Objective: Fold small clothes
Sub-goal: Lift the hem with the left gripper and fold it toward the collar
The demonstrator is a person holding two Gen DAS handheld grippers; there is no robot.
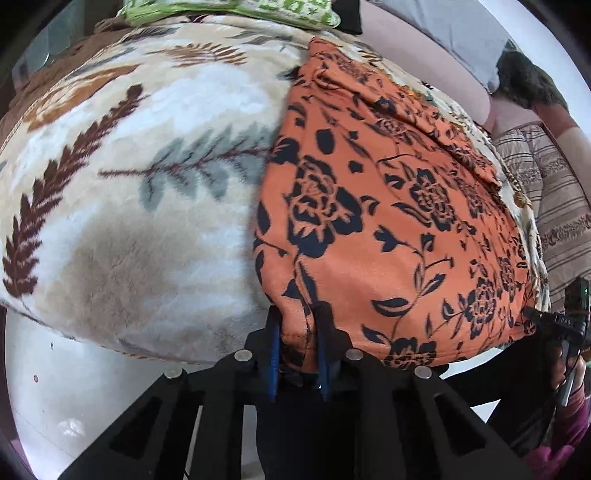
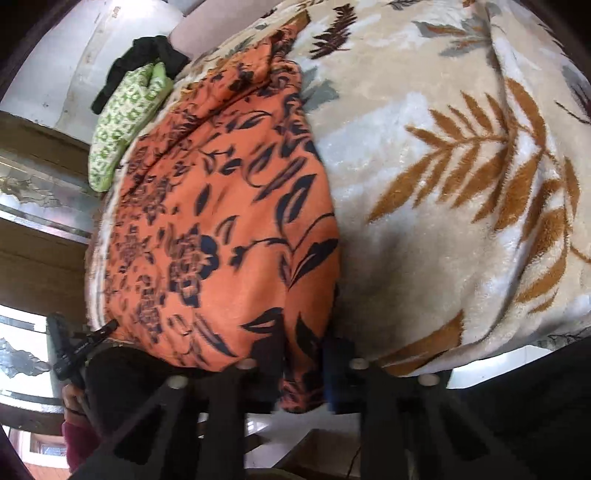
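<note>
An orange garment with black flowers [image 1: 388,206] lies spread on a cream leaf-print blanket [image 1: 147,184]. My left gripper [image 1: 297,325] is shut on the garment's near left corner at the blanket's edge. In the right wrist view the same garment [image 2: 221,229] lies left of centre, and my right gripper [image 2: 301,354] is shut on its near right corner, which hangs over the blanket [image 2: 443,166] edge. The right gripper also shows at the far right of the left wrist view [image 1: 532,314], on the garment's edge.
A green patterned cloth [image 2: 122,125] and a black cloth [image 2: 147,55] lie at the far end of the blanket. A pink sofa with a grey cushion [image 1: 443,29] stands behind. White floor [image 1: 55,387] lies below the blanket edge.
</note>
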